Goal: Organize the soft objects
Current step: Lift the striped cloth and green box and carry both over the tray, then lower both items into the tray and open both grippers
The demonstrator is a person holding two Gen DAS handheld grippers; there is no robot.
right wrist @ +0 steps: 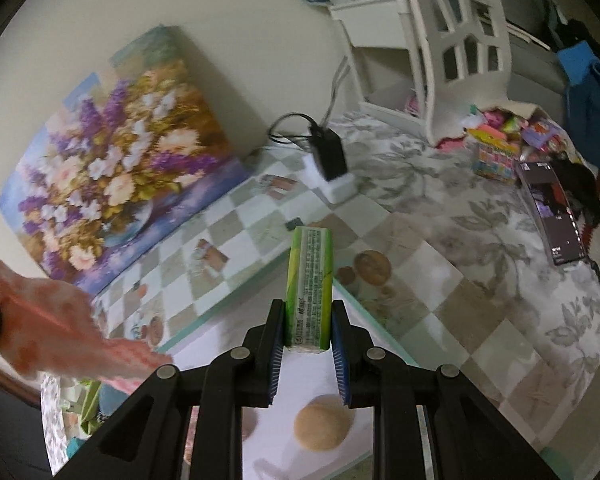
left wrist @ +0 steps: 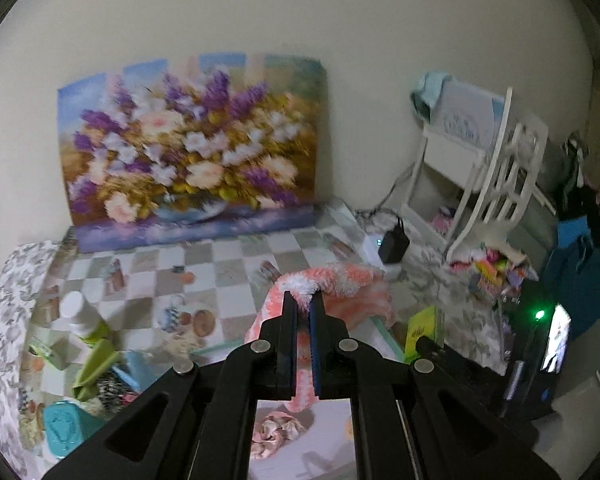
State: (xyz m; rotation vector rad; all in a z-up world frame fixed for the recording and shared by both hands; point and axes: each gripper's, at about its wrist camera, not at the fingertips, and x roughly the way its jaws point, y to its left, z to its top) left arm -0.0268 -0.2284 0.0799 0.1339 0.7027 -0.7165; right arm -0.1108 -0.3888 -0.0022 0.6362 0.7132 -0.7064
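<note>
**A:** What did each claw have?

**B:** My left claw [left wrist: 304,300] was clamped nearly closed on the pink and white fuzzy cloth [left wrist: 332,280], pinching a fold so the rest draped over the checkered tabletop [left wrist: 220,256]. I judged I gripped it high to lift it clear of the clutter. My right claw [right wrist: 308,312] was narrowly set, squeezing a green packet [right wrist: 310,280] by its lower end, so most of it stood out past the tips.

**A:** And below?

**B:** A pale tray [right wrist: 220,320] lay beneath both, already holding a tan round puff [right wrist: 322,424] and a pink satin scrunchie [left wrist: 276,432]. That looked like the drop spot.

**A:** Pose?

**B:** Both claws tilted downward, the left slightly flatter, side by side above the tray.
</note>
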